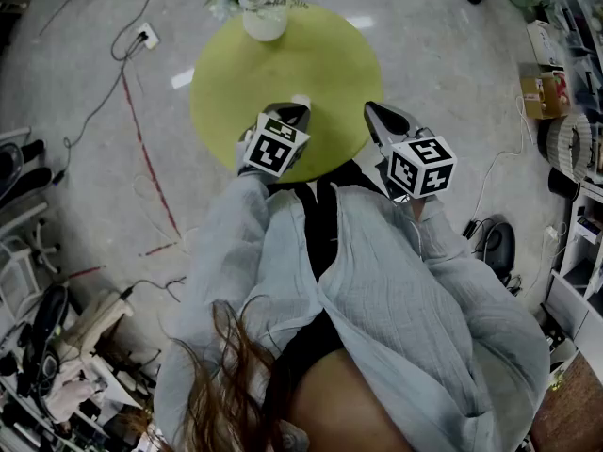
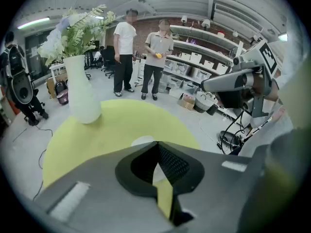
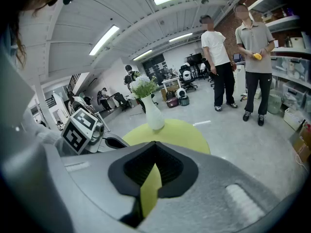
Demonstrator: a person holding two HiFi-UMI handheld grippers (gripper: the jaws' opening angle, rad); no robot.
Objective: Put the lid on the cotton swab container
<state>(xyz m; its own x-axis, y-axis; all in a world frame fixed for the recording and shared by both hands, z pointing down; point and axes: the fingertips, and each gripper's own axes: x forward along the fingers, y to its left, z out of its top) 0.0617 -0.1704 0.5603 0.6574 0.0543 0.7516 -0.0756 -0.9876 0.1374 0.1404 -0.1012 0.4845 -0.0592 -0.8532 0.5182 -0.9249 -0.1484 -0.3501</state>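
Since neither tool holds anything, the step in hand looks like the first pick-up.

In the head view, the left hand-held gripper (image 1: 294, 113) and the right hand-held gripper (image 1: 376, 113) hang over the near edge of the round yellow-green surface (image 1: 330, 64), side by side but apart. A white piece (image 1: 300, 100) lies on the surface just beyond the left tool's tip. It is too small here to say whether it is the lid or the cotton swab container, and I can find no second part. A vase (image 1: 264, 22) of flowers stands at the far rim, well apart from both tools.

In the left gripper view, the jaws stand together with their tips meeting and nothing between them; only the yellow-green top shows through the slit below. The white piece appears as a pale, flat, round patch right past the tips, slightly to their left. To do this well, I judge that the jaws must open before they descend, wide enough to straddle the round edge. The tool should also shift a little left so the piece sits centred. Something this flat will likely slide if one jaw touches first.

In the right gripper view, the jaws are likewise closed on nothing and point across the surface toward the vase. The white piece does not show here. I judge this tool should hold off, ready to steady the mating part once it is located.
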